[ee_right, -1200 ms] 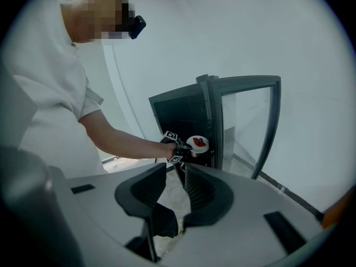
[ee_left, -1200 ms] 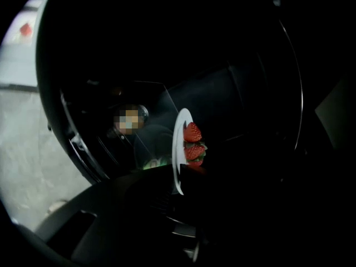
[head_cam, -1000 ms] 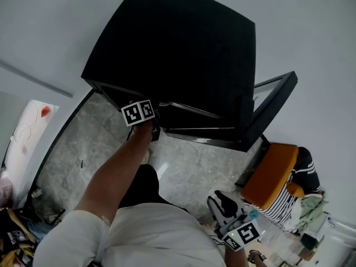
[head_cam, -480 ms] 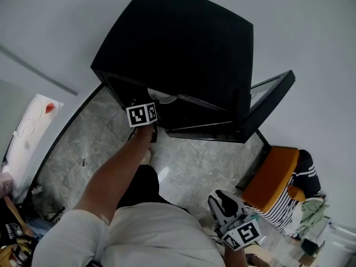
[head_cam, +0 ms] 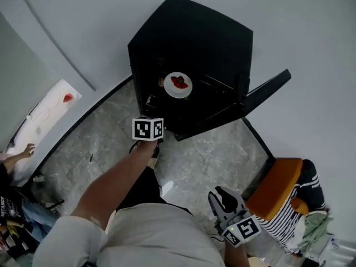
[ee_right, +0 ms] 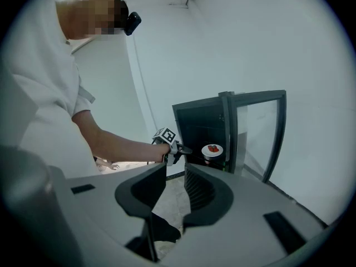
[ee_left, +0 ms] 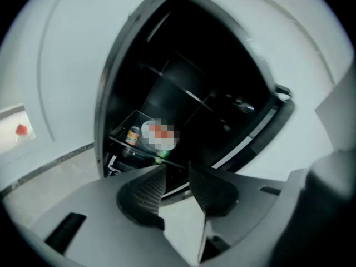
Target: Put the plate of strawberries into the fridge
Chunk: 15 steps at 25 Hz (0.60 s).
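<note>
A white plate of strawberries [head_cam: 178, 84] sits on a shelf inside the black fridge [head_cam: 194, 35], whose door [head_cam: 267, 89] stands swung out to the right. My left gripper [ee_left: 176, 174] hangs just outside the fridge opening, a short way back from the plate [ee_left: 160, 135], open with nothing between its pads. Its marker cube [head_cam: 148, 129] shows in the head view over the floor in front of the fridge. My right gripper [ee_right: 175, 179] is held low and well back at the right, open and empty, looking at the fridge and the plate [ee_right: 212, 149].
A can [ee_left: 132, 135] stands beside the plate on the same shelf. An orange chair [head_cam: 273, 183] with striped clothing [head_cam: 303, 202] is at the right of the fridge door. A white table [head_cam: 47, 110] and another person's hand [head_cam: 22, 151] are at the far left.
The left gripper has drawn back out of the fridge and let go of the plate, which now rests in plain sight on the shelf. The right gripper has hardly moved.
</note>
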{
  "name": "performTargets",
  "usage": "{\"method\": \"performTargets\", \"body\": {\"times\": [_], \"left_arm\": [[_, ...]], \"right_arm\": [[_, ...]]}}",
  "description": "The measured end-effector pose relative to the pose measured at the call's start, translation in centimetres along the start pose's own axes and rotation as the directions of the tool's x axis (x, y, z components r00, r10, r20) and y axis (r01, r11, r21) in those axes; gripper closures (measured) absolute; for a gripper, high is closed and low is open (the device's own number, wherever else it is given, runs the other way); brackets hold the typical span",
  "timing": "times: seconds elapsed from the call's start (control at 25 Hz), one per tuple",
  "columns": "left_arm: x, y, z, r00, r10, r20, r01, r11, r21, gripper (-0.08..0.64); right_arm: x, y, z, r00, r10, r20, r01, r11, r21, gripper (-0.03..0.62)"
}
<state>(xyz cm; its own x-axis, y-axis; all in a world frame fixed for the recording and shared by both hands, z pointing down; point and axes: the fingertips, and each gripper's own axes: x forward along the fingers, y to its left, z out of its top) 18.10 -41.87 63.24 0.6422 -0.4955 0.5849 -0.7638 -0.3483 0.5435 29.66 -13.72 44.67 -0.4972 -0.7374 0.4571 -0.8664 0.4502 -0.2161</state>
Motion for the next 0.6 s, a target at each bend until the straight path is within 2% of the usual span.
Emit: {"method": "performTargets", "body": {"times": [0.16, 0.32, 0.44, 0.6], "left_arm": [[-6.3, -2.3, -4.1, 1.0, 0.012, -0.017, -0.01, 0.995, 0.098, 0.434], [-12.6, -4.9, -9.2, 0.998, 0.016, -0.057, -0.005, 0.984, 0.18, 0.499], [-16.8, -7.1, -12.5, 0.995, -0.023, -0.099, 0.045, 0.974, 0.223, 0.541], [-21.9, -9.8, -16.1, 0.981, -0.11, -0.157, 0.145, 0.961, 0.237, 0.548]], "right_arm": [[-1.9, 3.0, -1.6, 0.998, 0.058, 0.01, -0.057, 0.998, -0.03, 0.482], [-3.6, 5.8, -3.7, 0.992, 0.123, 0.003, -0.123, 0.991, -0.051, 0.509], [-4.1, 7.7, -4.4, 0.987, 0.163, 0.003, -0.162, 0.984, -0.067, 0.539], [-4.5, 10.2, -4.4, 0.981, 0.189, 0.032, -0.185, 0.978, -0.096, 0.554]]}}
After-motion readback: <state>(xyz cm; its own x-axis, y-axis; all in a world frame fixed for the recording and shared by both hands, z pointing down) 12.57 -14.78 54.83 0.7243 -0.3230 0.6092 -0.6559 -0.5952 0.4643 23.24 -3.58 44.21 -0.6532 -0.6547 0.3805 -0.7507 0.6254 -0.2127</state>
